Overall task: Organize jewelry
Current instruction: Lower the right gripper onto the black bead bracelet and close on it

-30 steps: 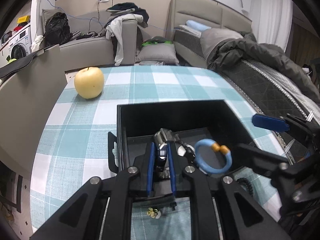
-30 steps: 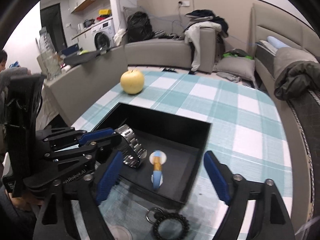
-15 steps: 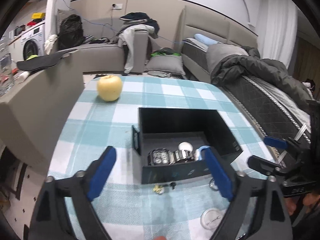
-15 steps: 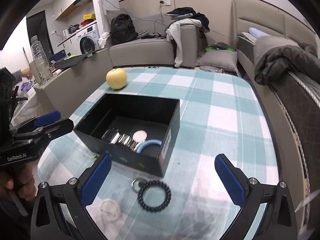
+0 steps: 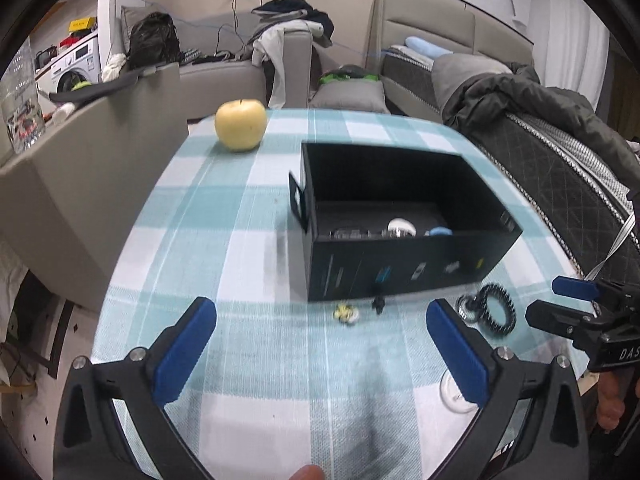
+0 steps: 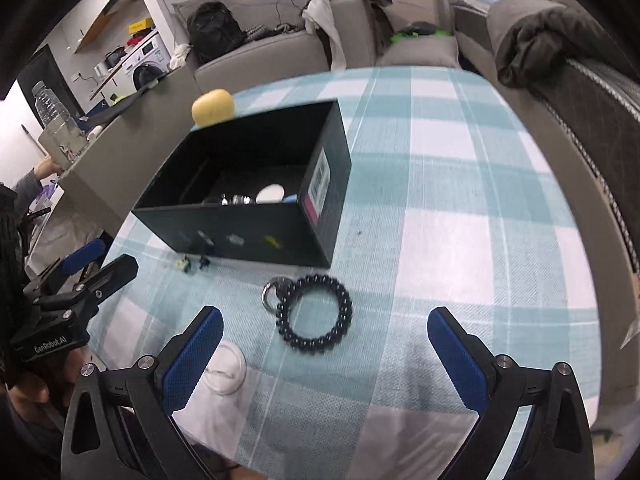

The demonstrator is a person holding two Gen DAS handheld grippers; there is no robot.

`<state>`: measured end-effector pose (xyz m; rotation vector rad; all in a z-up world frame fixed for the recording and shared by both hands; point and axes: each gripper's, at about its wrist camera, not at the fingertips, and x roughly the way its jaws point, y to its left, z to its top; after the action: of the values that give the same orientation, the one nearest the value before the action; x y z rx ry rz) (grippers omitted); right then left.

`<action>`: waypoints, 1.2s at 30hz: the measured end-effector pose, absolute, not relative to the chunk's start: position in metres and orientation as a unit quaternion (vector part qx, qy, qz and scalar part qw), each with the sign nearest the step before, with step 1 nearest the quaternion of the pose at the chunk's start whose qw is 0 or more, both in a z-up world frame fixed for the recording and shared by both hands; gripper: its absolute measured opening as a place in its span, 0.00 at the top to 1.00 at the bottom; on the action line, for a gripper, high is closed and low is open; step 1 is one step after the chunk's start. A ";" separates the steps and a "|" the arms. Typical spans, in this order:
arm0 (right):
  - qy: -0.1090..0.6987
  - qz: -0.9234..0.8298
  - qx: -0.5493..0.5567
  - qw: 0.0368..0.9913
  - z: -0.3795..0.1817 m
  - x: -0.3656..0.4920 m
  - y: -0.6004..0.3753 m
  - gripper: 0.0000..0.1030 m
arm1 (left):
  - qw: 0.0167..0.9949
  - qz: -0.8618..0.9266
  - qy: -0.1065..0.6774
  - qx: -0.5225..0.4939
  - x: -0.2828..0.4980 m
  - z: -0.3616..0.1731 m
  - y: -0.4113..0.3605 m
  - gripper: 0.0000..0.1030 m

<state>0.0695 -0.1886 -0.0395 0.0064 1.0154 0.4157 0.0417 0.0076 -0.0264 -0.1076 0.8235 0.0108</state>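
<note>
While both sets of jaws stand released with nothing between them, the left gripper is opening and hovers over the checked teal-and-white worktop. The right gripper hangs above the black beaded bracelet, which lies flat on the worktop touching a silver metal ring. The open black cardboard box holds a steel link watch, a white round piece and a light-blue bangle. Two small earrings lie just beside the box's front wall. A yellow apple sits well apart.
</note>
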 end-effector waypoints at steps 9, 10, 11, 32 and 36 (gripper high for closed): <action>0.496 0.217 -0.019 0.840 -0.046 0.067 -0.178 0.21 | 0.902 0.011 0.428 -0.059 0.048 -0.037 0.008 0.01; 0.497 0.219 -0.020 0.839 -0.047 0.067 -0.178 0.22 | 0.901 0.010 0.429 -0.061 0.049 -0.037 0.008 0.01; 0.499 0.221 -0.024 0.838 -0.048 0.066 -0.177 0.23 | 0.900 0.010 0.430 -0.062 0.049 -0.038 0.008 0.01; 0.485 0.244 -0.062 0.837 -0.045 0.059 -0.161 0.60 | 0.896 0.016 0.439 -0.069 0.051 -0.041 0.011 0.01; 0.497 0.272 -0.057 0.822 -0.049 0.060 -0.152 0.68 | 0.894 0.018 0.443 -0.070 0.051 -0.042 0.013 0.01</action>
<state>0.0603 -0.1515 -0.0493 -0.1211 1.0577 0.5778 0.0508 0.0125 -0.0423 -0.1459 0.9182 0.0364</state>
